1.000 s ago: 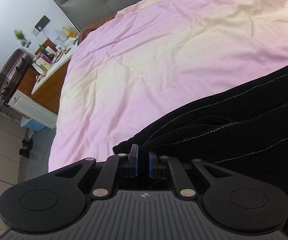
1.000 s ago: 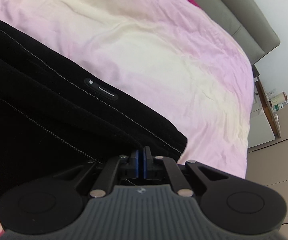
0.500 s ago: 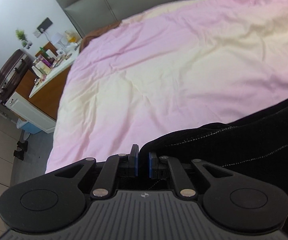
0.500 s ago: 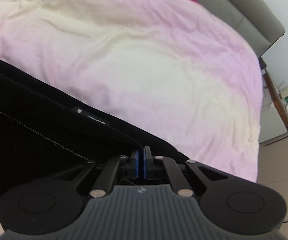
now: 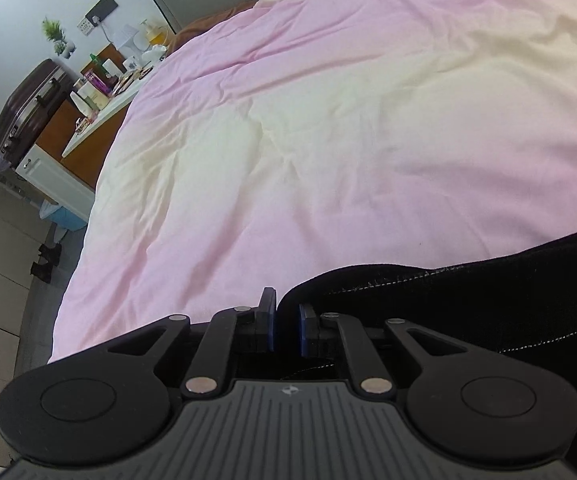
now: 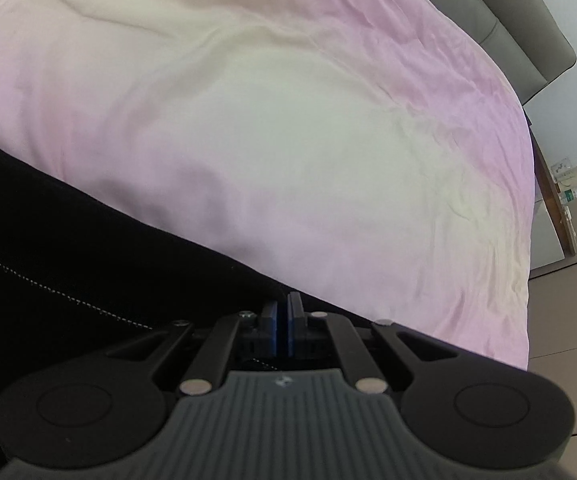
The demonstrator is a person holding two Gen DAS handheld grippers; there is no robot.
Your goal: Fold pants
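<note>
**Both grippers at the edge of the black pants on the pink bed cover**

The black pants [image 5: 488, 304] lie on the bed cover [image 5: 328, 140], a wide pink and cream sheet that fills most of both wrist views. In the left wrist view the pants take up the lower right part of the cover, with a rounded edge of dark cloth curling toward the left gripper [image 5: 287, 330]. A line of pale stitching runs along that edge, and a second runs lower across the cloth.

The left gripper's blue pads [image 5: 271, 330] stand a little apart, having just been opening by a small amount. The rounded edge of the pants reaches into the gap between them, and dark cloth shows there, but the pads do not visibly press on it.

In the right wrist view the pants [image 6: 68, 248] cover the lower left part of the bed cover [image 6: 288, 120], their far edge running as a slanting line down to the right gripper [image 6: 288, 334]. A dotted line of pale stitching crosses the cloth to the left of the gripper. The right gripper's jaws are together, the blue pads meeting with only a thin seam between them, and the black cloth runs right up to and under their tips, so the grip appears to be on the edge of the pants.

Beyond the far end of the bed cover stands a grey padded headboard [image 6: 508, 12]. To the left of the cover, in the left wrist view, there is a cluttered bedside table [image 5: 100, 96] and a dark suitcase [image 5: 28, 108] next to it.
</note>
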